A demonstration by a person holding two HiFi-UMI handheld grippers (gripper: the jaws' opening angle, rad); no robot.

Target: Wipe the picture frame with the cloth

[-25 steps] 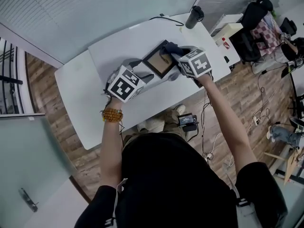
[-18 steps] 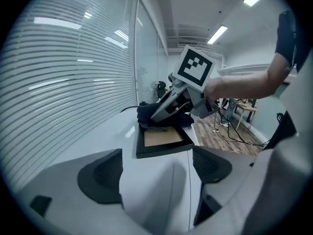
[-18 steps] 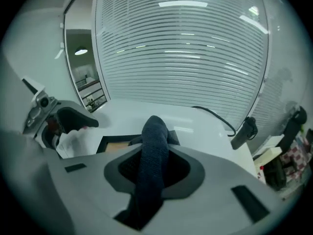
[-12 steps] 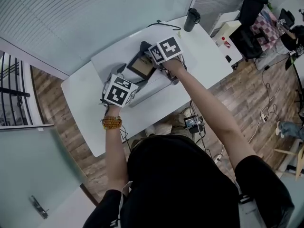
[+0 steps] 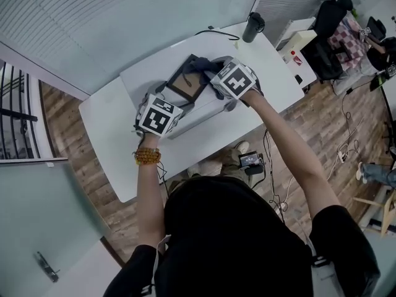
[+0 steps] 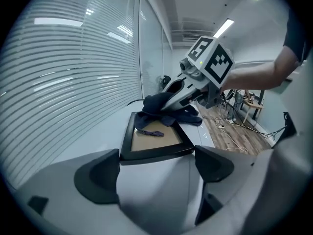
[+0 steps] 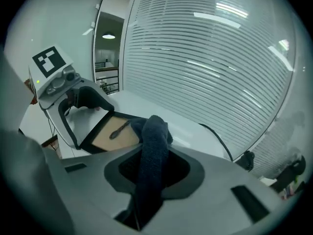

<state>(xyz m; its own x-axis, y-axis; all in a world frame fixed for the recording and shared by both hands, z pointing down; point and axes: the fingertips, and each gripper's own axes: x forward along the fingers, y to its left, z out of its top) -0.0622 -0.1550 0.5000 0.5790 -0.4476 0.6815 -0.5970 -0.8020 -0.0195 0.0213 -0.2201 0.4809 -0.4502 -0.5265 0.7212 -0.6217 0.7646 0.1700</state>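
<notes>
Lying flat on the white counter [image 5: 111, 122], the picture frame [image 5: 185, 82] sits in the upper centre of the head view, its black border around a tan panel. The left gripper [image 5: 175, 102] points at the frame's lower left edge. Its fingers [image 6: 98, 180] have just been opening and now stand wide apart. In the left gripper view the frame's near edge [image 6: 156, 153] lies between the fingertips, and the pads do not press on it.

The right gripper [image 5: 213, 73] comes in from the right of the head view. Its fingers [image 7: 183, 173] are closed on the dark blue cloth [image 7: 152, 151], a thick fold of which runs up between them. The bunched end of the cloth [image 5: 201, 64] covers the frame's upper right corner and part of the tan panel. A small dark strip [image 6: 149, 132] lies on the panel just beside the cloth; what it is cannot be made out.

At the counter's far end, upper right of the head view, a dark tumbler [image 5: 252, 25] stands upright, well apart from the frame. A black cable [image 5: 216, 33] curls near it. Off the counter to the right sits a white box [image 5: 296, 39]. A beaded bracelet [image 5: 146, 156] circles the left wrist. Slatted blinds [image 7: 220, 58] run along the wall behind the counter.
</notes>
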